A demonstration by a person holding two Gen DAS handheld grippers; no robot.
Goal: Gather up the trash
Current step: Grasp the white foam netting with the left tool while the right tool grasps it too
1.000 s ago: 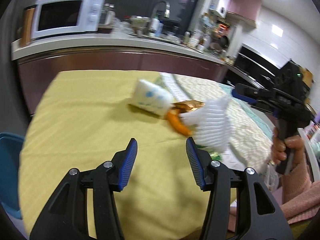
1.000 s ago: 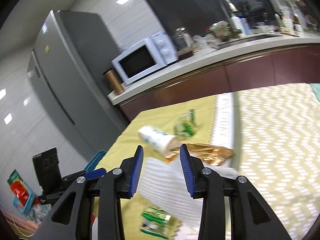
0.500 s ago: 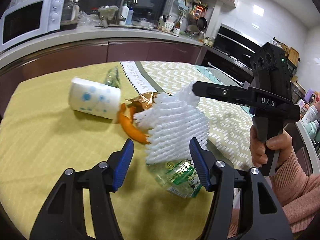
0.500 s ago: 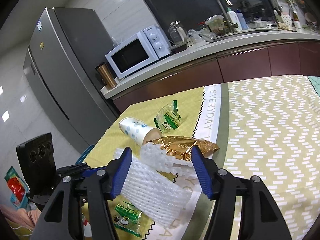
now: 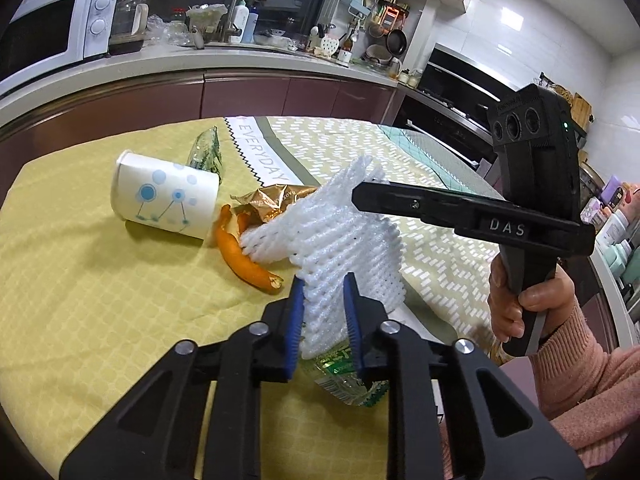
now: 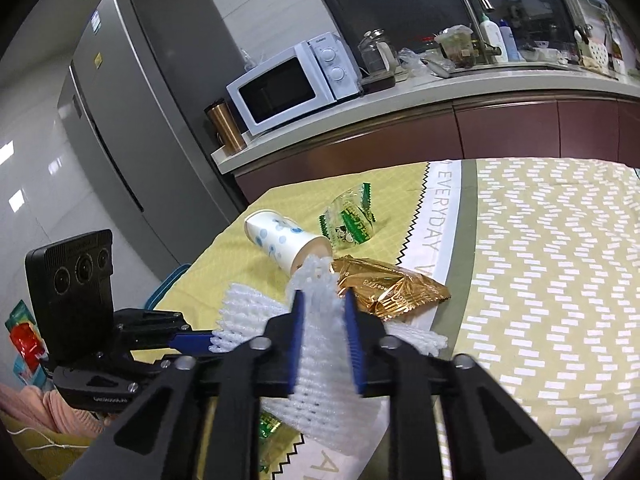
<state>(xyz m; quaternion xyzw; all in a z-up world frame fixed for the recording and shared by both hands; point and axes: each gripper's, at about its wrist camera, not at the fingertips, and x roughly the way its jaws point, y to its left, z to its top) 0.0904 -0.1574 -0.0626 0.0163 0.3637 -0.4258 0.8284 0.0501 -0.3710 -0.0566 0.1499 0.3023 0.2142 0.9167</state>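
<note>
A white foam fruit net (image 5: 332,232) is pinched from two sides above the yellow tablecloth (image 5: 80,300). My left gripper (image 5: 323,284) is closing on the net's lower edge, its blue pads pressing the foam. My right gripper (image 6: 323,300) is closing on the net's other end (image 6: 320,360), pads also pressing it. On the cloth lie a tipped paper cup (image 5: 166,196) with blue dots, an orange peel (image 5: 240,256), a gold wrapper (image 5: 272,202) and a clear green wrapper (image 5: 206,152). A second green wrapper (image 5: 344,372) lies under the left fingers.
A counter (image 5: 240,64) with a microwave (image 6: 288,84), a sink and bottles runs behind the table. A grey fridge (image 6: 132,92) stands at the left in the right wrist view. A blue object's edge (image 6: 168,284) shows beside the table. A hand in a pink sleeve (image 5: 532,308) holds the right gripper.
My left gripper came in toward the foam net and its jaws went from wide apart to pressing on it. The right jaws also narrowed onto the net.
</note>
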